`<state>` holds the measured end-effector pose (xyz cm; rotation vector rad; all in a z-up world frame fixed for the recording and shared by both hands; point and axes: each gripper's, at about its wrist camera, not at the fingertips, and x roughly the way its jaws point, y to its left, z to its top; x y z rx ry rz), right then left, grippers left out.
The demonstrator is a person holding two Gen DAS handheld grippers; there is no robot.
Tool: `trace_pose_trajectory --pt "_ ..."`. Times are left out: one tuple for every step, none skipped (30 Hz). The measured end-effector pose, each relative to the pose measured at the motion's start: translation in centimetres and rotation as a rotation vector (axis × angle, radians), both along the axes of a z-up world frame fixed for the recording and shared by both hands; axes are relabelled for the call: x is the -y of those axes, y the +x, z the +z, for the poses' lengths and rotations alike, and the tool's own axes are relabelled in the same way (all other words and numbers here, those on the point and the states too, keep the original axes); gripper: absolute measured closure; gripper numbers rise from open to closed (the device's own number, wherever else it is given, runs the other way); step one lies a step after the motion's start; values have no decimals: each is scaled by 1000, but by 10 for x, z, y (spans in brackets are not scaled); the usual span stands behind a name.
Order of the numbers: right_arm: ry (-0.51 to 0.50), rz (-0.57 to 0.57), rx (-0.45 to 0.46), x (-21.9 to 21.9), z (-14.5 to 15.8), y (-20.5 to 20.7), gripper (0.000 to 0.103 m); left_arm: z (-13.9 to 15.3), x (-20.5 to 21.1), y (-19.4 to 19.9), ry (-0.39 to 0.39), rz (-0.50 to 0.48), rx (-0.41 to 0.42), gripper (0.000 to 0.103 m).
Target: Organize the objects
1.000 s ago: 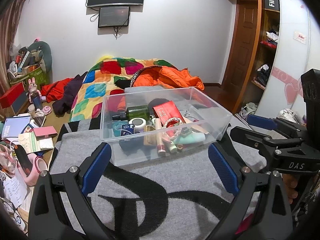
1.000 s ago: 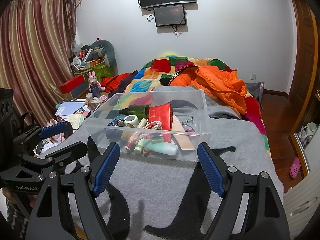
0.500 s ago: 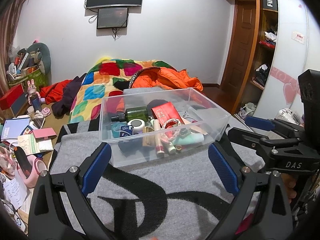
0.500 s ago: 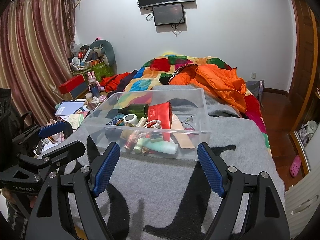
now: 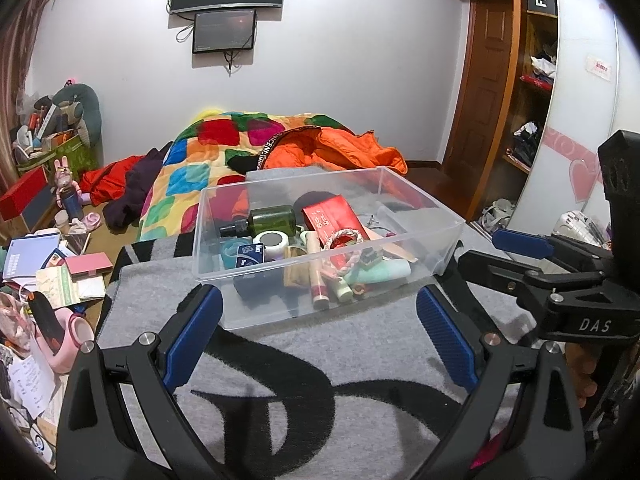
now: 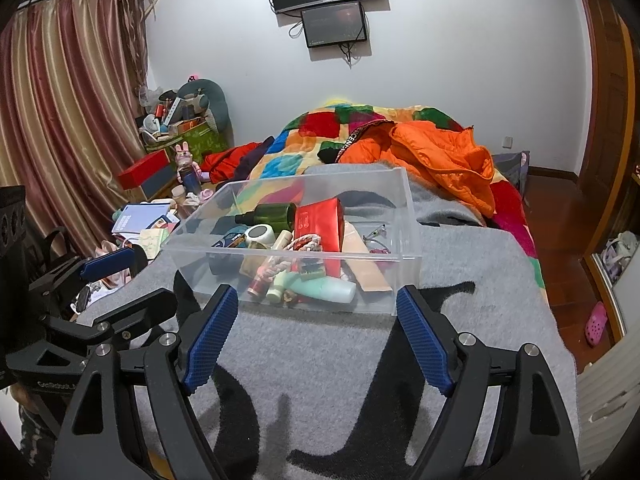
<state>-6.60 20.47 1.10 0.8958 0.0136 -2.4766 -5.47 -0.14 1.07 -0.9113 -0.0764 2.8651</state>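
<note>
On the bed's grey blanket (image 5: 320,364), a clear bin (image 5: 424,236) holds the bottles, tubes and red box (image 5: 332,216) heaped together. Left tongs (image 5: 318,334) and right tongs (image 6: 316,336) hover spread and empty; nothing loose lies on the blanket. This fits gathering complete, or sorting pending.

Clear bin (image 5: 224,240) w/ jumbled toiletries, upright on gray blanket (image 5: 320,360)

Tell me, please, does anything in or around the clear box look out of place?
Yes: inside the clear box, everything is heaped loosely. The green bottle lies on its side, and the tubes and red packet overlap at odd angles. Nothing looks spilled.
</note>
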Motion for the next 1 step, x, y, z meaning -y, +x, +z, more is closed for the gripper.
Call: trace_pose_trajectory --pt "0 0 1 0 0 0 24 0 0 0 0 -1 0 4"
